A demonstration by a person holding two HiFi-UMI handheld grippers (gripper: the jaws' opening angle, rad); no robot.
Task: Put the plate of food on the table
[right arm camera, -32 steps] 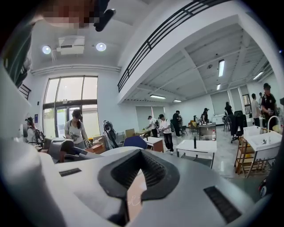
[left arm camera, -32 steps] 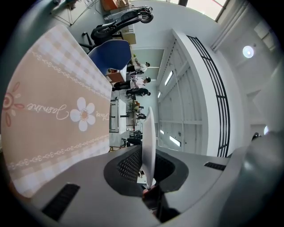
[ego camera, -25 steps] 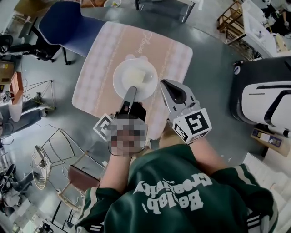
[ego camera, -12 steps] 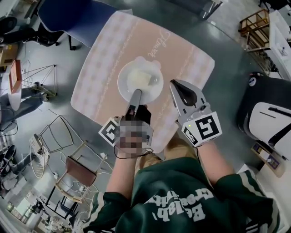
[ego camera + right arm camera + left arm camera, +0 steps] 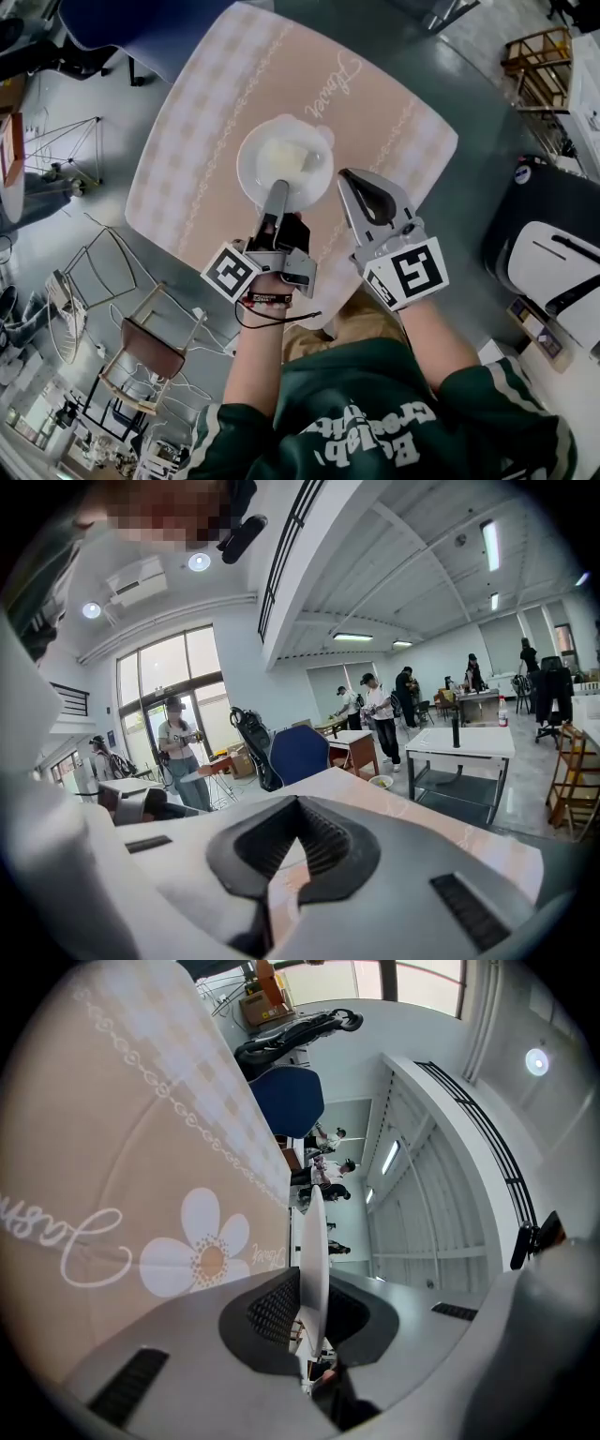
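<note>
A white plate (image 5: 284, 159) with pale food on it hangs over the middle of the pink flowered tablecloth (image 5: 202, 141). My left gripper (image 5: 278, 187) is shut on the plate's near rim. In the left gripper view the plate (image 5: 314, 1232) shows edge-on, and the ribbed pads (image 5: 277, 1309) press on it, with the tablecloth (image 5: 122, 1176) close beside it. I cannot tell whether the plate touches the cloth. My right gripper (image 5: 346, 175) hovers to the right of the plate, shut and holding nothing. In the right gripper view its jaws (image 5: 298, 803) meet above the tablecloth (image 5: 412, 827).
A blue chair (image 5: 141, 28) stands at the table's far left corner. Wire-frame chairs (image 5: 112, 281) sit on the floor at the left. A black and white machine (image 5: 553, 253) stands at the right, a wooden rack (image 5: 539, 56) at the far right. People stand in the room (image 5: 380, 710).
Both grippers have come down towards the table, the left one carrying the plate. The plate now sits further in over the cloth, and the table looks nearer.
</note>
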